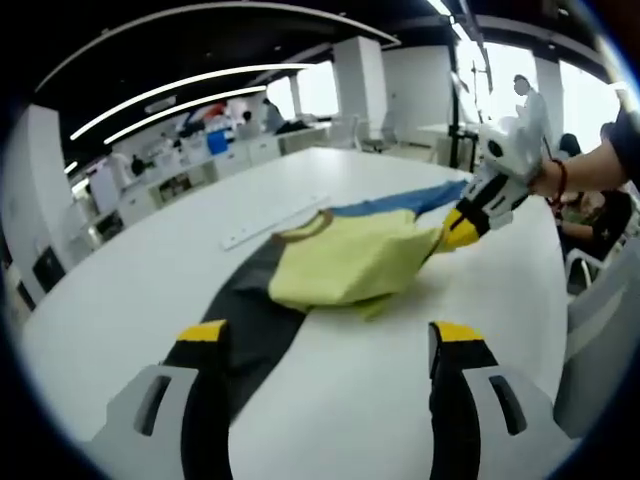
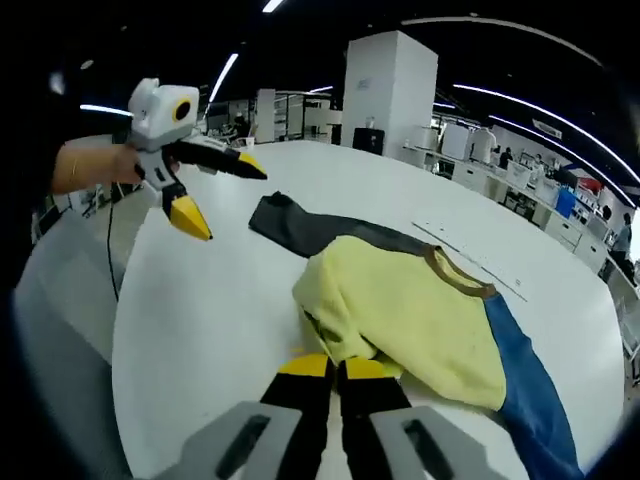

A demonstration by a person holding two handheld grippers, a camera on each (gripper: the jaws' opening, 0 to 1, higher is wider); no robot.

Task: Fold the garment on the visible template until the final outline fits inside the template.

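A garment lies rumpled on the white table (image 1: 120,300), its yellow body (image 1: 350,262) folded over itself. One sleeve is dark grey (image 1: 250,315) and the other is blue (image 1: 425,198). My left gripper (image 1: 330,338) hovers open above the table's near side, with the grey sleeve under its left jaw. It appears again as the left gripper (image 2: 224,194), held open in the air by a hand. My right gripper (image 2: 336,368) is shut on the yellow hem (image 2: 345,345); from the other side the right gripper (image 1: 462,230) pinches the yellow corner. A pale strip (image 1: 275,220) lies beyond the garment.
The same pale strip (image 2: 470,255) runs along the table past the collar. Grey chairs (image 1: 600,310) stand close to the table's right edge. A person sits beyond the right gripper (image 1: 590,200). Desks and pillars (image 2: 390,85) stand far behind.
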